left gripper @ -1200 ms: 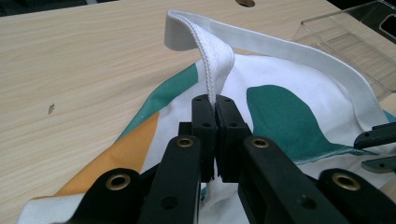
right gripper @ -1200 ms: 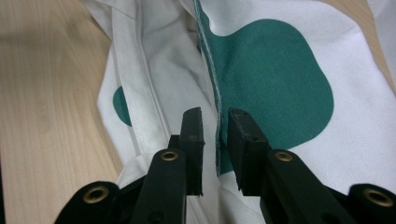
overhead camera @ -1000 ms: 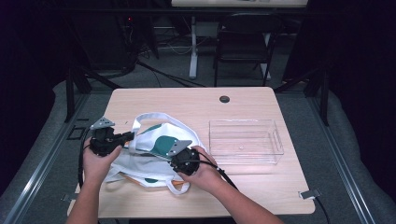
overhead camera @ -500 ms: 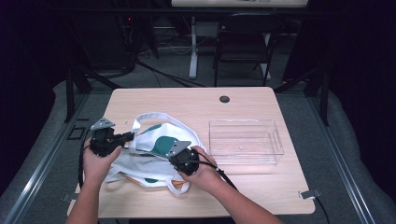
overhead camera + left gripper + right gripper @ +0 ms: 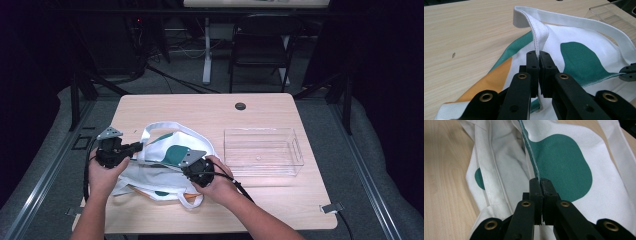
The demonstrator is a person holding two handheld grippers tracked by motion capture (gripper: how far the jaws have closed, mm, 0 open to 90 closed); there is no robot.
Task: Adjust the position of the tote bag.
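Table [image 5: 165, 107]: a pale wood top seen from above, the person's forearms entering at the near edge. Bin [image 5: 262, 150]: a clear, empty box on the right half, just beside the bag but apart from it. Bag [image 5: 160, 172]: a white cloth tote with green and orange patches, lying crumpled on the left half at the near edge, its mouth turned toward the bin. Strap [image 5: 536, 27]: one white handle, arching up off the cloth. Left gripper [image 5: 538, 56]: jaws pinched tight on the strap where it comes down to the bag. Right gripper [image 5: 541, 182]: jaws have just been closing and now clamp the green-edged rim [image 5: 530, 147] of the bag's mouth, cloth between the pads.

Step in hand, as judged: both holds are secured on opposite sides of the opening. The next move would call for drawing the two grips apart and upward, evenly, so that the mouth spreads without either hold slipping.
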